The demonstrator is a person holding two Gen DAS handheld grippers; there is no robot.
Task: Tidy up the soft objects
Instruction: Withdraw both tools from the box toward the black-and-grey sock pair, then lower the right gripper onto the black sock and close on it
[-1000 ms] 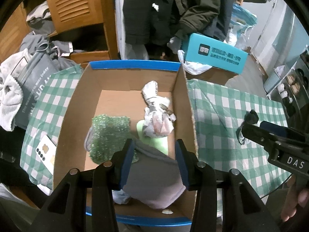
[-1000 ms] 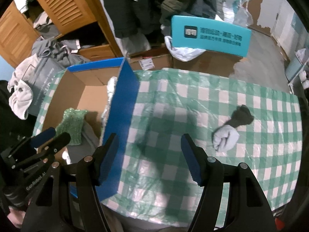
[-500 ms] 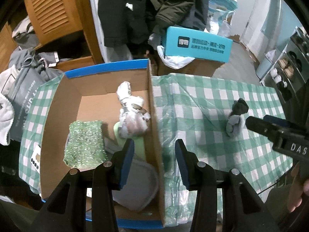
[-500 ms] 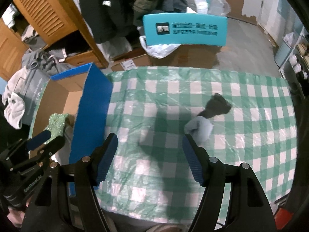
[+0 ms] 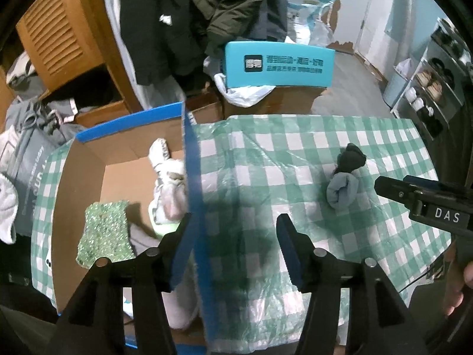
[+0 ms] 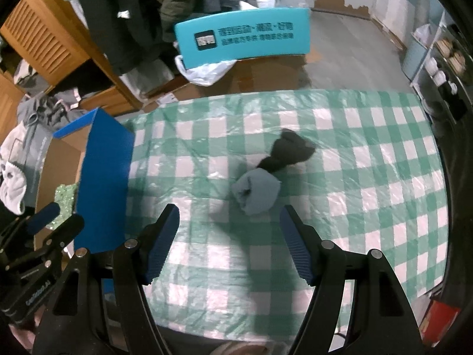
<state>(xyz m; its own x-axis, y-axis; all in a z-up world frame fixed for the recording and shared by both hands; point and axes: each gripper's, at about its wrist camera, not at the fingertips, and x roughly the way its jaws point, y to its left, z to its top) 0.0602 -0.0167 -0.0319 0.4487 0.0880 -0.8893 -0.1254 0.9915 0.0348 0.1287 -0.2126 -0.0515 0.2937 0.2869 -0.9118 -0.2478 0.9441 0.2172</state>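
Sock bundle (image 6: 257,189), soft, light and compressible, is lying just ahead of the wide, empty right tongs (image 6: 229,245), inviting a grip across its rolled grey middle.

the left gripper (image 5: 233,233) points steeply down, its jaws apart with nothing between them, having just been opening wider. the right gripper (image 6: 229,224) tilts down the same way, jaws spread and empty, also just widened a little. a hand (image 5: 456,281) shows at the right gripper's handle.
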